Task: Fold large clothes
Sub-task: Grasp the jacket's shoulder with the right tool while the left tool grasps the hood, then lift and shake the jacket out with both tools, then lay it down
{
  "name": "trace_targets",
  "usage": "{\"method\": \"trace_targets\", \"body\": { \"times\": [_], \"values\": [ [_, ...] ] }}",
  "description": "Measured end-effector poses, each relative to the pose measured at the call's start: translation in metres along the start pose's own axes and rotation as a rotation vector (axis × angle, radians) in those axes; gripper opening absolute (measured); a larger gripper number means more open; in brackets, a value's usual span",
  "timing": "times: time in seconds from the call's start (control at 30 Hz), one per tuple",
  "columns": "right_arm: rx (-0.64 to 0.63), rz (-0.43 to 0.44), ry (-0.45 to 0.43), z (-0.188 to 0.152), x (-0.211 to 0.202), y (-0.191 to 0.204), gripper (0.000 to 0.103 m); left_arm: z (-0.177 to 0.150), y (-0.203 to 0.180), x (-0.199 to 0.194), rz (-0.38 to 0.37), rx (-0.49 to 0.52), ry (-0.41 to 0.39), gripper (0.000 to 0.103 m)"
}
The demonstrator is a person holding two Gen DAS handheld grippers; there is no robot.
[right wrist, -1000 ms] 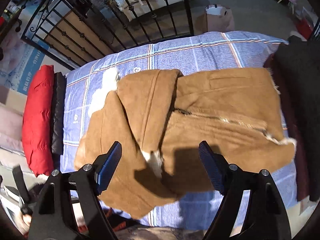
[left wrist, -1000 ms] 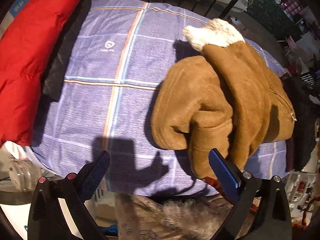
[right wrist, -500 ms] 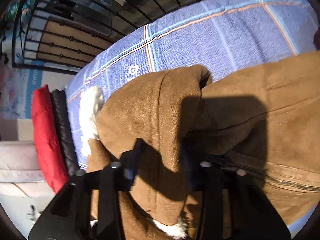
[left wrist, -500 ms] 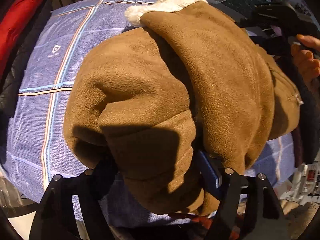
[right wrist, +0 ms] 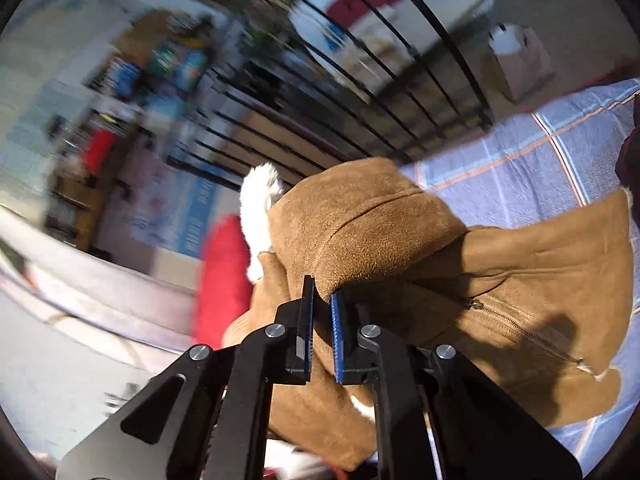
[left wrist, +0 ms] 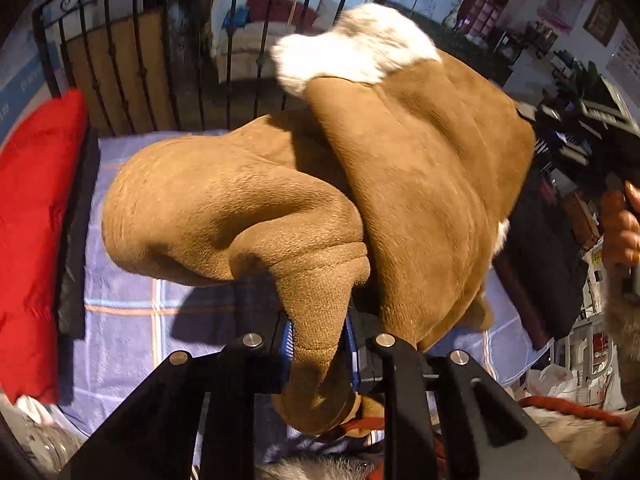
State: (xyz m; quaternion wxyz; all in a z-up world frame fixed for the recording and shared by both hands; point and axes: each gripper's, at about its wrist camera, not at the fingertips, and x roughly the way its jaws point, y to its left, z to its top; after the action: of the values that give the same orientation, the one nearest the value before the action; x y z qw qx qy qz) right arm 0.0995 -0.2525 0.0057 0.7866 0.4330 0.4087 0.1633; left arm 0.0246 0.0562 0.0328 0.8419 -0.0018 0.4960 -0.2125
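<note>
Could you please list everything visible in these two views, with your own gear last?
jacket: one, tan suede with white fleece trim, lifted partly off the bed
bedsheet: one, lilac plaid, under the jacket
red padded garment: one, along the bed's edge
black garment: one, beside the red one
railing: one, black metal bars, beyond the bed
left gripper: black with blue pads, closing on a jacket fold
right gripper: black with blue pads, shut on the jacket
hand: one, holding the right gripper

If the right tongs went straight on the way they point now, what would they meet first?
The brown coat: the right tongs are already shut on a fold of it, so more coat lies directly ahead. Beyond it, probably the railing; depth is unclear.
</note>
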Motion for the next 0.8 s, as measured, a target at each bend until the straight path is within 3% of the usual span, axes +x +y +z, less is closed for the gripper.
{"method": "trace_targets", "body": {
  "times": [0.1,0.23,0.33,0.4,0.47,0.53,0.57,0.6,0.63,0.7,0.8],
  "values": [
    [-0.048,0.117,-0.172,0.003,-0.085,0.050,0.008,0.051,0.009,-0.068,0.058,0.111,-0.143,0.020],
    [-0.156,0.190,-0.427,0.010,-0.180,0.106,0.008,0.128,0.025,-0.122,0.158,0.233,-0.282,0.020],
    [-0.173,0.251,-0.505,0.013,-0.213,0.123,0.008,0.182,0.029,-0.141,0.125,0.297,-0.362,0.020],
    [-0.159,0.178,-0.548,0.025,-0.215,0.120,0.008,0.218,0.032,-0.128,0.097,0.312,-0.360,0.020],
    [0.012,0.090,-0.541,0.047,-0.204,0.087,0.011,0.248,0.030,-0.087,0.095,0.319,-0.282,0.025],
    [0.275,0.041,-0.490,0.069,-0.179,0.024,0.018,0.261,0.023,-0.035,0.169,0.328,-0.205,0.042],
    [0.390,-0.030,-0.440,0.074,-0.162,-0.013,0.023,0.261,0.022,-0.015,0.163,0.333,-0.184,0.076],
    [0.461,-0.106,-0.379,0.075,-0.145,-0.044,0.055,0.255,0.021,0.008,0.168,0.345,-0.184,0.098],
    [0.538,-0.149,-0.328,0.068,-0.128,-0.078,0.090,0.242,0.026,0.029,0.182,0.331,-0.191,0.097],
    [0.713,-0.175,-0.370,0.023,-0.104,-0.131,0.093,0.218,0.040,0.077,0.145,0.245,-0.086,0.097],
    [0.754,-0.287,-0.242,-0.030,-0.074,-0.165,0.093,0.163,0.063,0.126,0.173,0.116,0.065,0.097]
  ]
}}
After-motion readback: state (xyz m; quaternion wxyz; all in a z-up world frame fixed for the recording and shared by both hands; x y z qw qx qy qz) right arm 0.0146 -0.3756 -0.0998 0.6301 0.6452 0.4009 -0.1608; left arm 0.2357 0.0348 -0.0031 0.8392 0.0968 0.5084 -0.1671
